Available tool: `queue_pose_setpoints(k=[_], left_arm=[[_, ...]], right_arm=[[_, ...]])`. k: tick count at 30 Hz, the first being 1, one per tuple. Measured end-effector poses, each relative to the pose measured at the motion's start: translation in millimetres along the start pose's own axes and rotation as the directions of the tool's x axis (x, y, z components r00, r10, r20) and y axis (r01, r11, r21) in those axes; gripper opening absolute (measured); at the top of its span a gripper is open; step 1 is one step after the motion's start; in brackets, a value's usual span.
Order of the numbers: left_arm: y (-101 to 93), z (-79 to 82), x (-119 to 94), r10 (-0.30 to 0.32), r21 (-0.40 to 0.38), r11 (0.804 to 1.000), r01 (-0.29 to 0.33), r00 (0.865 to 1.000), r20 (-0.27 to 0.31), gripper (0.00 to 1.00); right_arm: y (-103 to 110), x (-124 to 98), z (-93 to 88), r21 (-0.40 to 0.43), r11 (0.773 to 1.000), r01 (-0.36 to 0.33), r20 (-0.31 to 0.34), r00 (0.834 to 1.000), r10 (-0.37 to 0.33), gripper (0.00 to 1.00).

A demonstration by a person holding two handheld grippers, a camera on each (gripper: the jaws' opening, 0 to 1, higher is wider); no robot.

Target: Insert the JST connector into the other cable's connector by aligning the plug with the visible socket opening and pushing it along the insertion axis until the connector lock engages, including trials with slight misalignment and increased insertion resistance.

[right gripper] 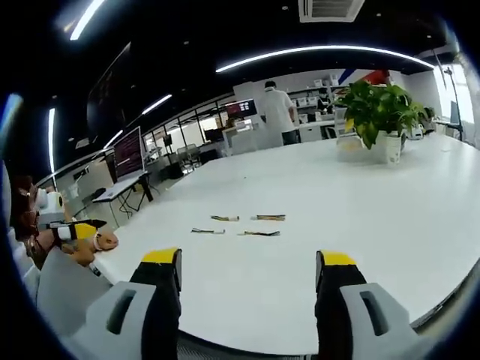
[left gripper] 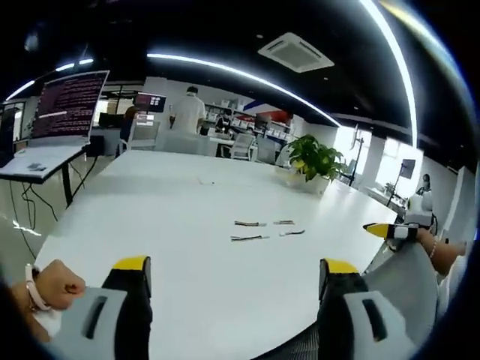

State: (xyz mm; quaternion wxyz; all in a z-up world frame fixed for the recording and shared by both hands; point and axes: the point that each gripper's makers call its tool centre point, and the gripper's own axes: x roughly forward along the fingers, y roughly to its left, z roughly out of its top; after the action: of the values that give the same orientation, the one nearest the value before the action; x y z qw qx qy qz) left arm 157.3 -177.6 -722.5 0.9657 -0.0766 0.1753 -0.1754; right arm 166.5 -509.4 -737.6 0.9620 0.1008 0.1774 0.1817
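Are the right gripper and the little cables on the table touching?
Apart. In the right gripper view, bare white table lies between the open right gripper and the cables.

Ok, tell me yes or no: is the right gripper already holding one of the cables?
No: the right gripper is open with nothing between its jaws, and the four cables lie on the white table beyond it.

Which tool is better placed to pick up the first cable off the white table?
Probably the right tool: the cables lie almost straight ahead between its open jaws. From the left tool, the cables sit slightly off to one side. Neither is close yet.
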Motion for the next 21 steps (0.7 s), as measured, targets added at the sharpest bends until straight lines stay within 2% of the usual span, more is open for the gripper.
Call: queue_pose_setpoints(k=[2,4,7,11,19,21], left_arm=[[-3.9,4.4,4.3,-0.037,0.022,0.999,0.037,0.999,0.005,0.98],[-4.6,2.6,7.2,-0.056,0.044,0.997,0.057,0.998,-0.027,0.99],[-1.0,6.2,11.9,-0.055,0.046,0.997,0.056,0.998,-0.023,0.99],[-4.5,12.4,21.5,-0.103,0.034,0.994,0.104,0.994,-0.026,0.99],[-15.8,28.2,42.3,-0.145,0.131,0.98,0.148,0.989,-0.029,0.99],[-16.4,35.1,47.5,-0.148,0.141,0.979,0.149,0.989,-0.012,0.99]], right_arm=[[-3.9,-0.2,9.0,-0.006,1.0,0.005,0.026,1.0,-0.005,0.78],[-8.4,1.4,14.5,-0.008,1.0,0.007,0.03,1.0,-0.007,0.78],[-15.3,4.6,21.0,-0.027,0.999,0.021,0.03,0.999,-0.02,0.78],[-14.4,10.5,34.0,-0.046,0.999,0.01,0.041,0.999,-0.008,0.79],[-14.7,25.1,48.0,-0.088,0.996,-0.01,0.04,0.999,0.014,0.77],[-16.7,29.3,49.4,-0.103,0.995,-0.007,0.037,0.999,0.011,0.75]])
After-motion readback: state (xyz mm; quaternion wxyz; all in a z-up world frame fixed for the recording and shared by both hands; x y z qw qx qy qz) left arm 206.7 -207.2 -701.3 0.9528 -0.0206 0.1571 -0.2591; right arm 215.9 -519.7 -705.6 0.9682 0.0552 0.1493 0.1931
